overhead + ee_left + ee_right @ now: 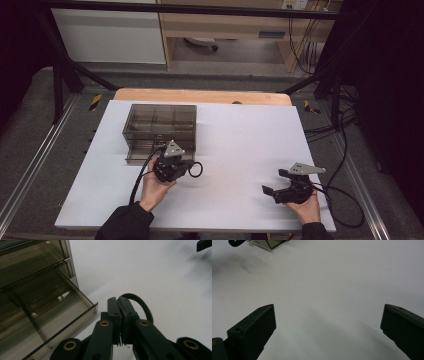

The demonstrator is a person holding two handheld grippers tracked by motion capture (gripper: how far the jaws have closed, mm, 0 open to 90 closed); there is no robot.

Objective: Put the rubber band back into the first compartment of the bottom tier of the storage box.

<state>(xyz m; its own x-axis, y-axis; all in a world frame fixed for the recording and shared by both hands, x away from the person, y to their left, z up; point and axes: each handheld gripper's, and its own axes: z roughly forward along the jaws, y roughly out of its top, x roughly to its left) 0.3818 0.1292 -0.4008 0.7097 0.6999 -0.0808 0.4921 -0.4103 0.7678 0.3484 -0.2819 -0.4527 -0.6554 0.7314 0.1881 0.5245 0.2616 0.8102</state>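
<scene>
A smoky see-through drawer box (160, 122) stands on the white table top (240, 135) at the back left. Its bottom drawer (145, 154) is pulled out a little; in the left gripper view the drawer (62, 315) lies open at left with nothing in the part I see. My left gripper (181, 169) sits just in front of the box, shut on a black rubber ring (196, 169). The ring (141, 306) loops out past the closed jaws of the left gripper (118, 301). My right gripper (274, 181) rests open at the front right, and in its own view the right gripper (329, 322) has bare table between the jaws.
A wooden table edge (200, 95) shows behind the white top. Cables (340, 200) trail off the right side. Metal frame rails (30, 165) run along both sides. A corner of the drawer box (269, 243) appears at the top left of the right gripper view.
</scene>
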